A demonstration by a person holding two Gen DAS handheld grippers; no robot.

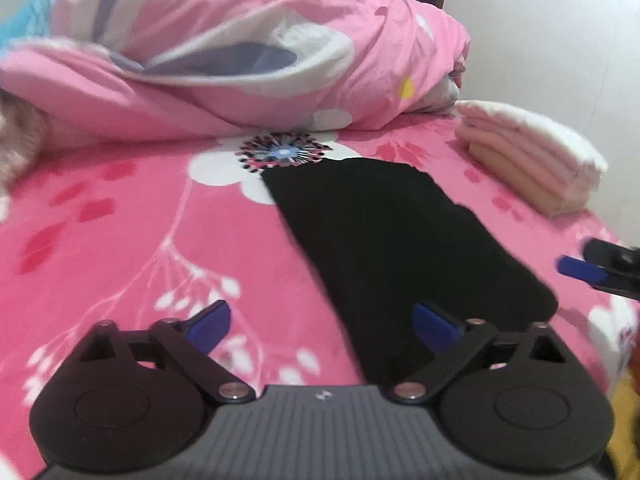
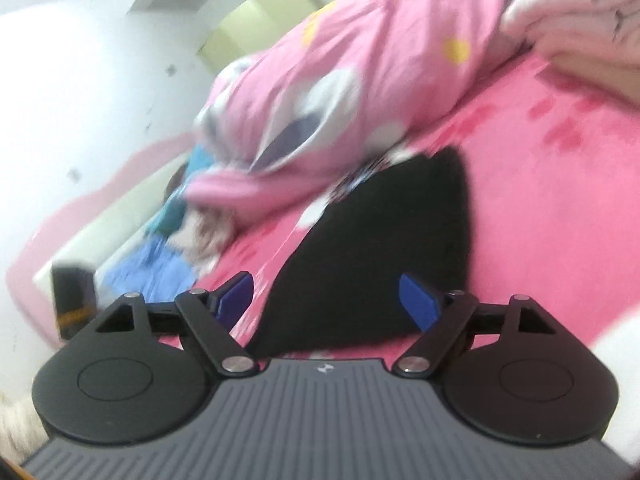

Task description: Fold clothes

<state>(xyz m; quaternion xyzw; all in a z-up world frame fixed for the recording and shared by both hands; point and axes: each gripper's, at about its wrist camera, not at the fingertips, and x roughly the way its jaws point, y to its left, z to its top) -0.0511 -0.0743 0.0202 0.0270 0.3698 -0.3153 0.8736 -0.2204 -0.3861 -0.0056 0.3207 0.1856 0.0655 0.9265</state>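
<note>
The left gripper (image 1: 322, 326) hovers over the pink floral bed sheet (image 1: 120, 216) with its jaws spread wide and nothing between them; its blue pads (image 1: 210, 326) press on no cloth. The right gripper (image 2: 328, 300) is likewise released, jaws wide, empty. The black folded garment (image 1: 400, 240) lies flat on the sheet, running from the bed's near edge towards the bunched pink quilt (image 1: 248, 48). A stack of folded pale clothes (image 1: 532, 160) sits by the right edge.
</note>
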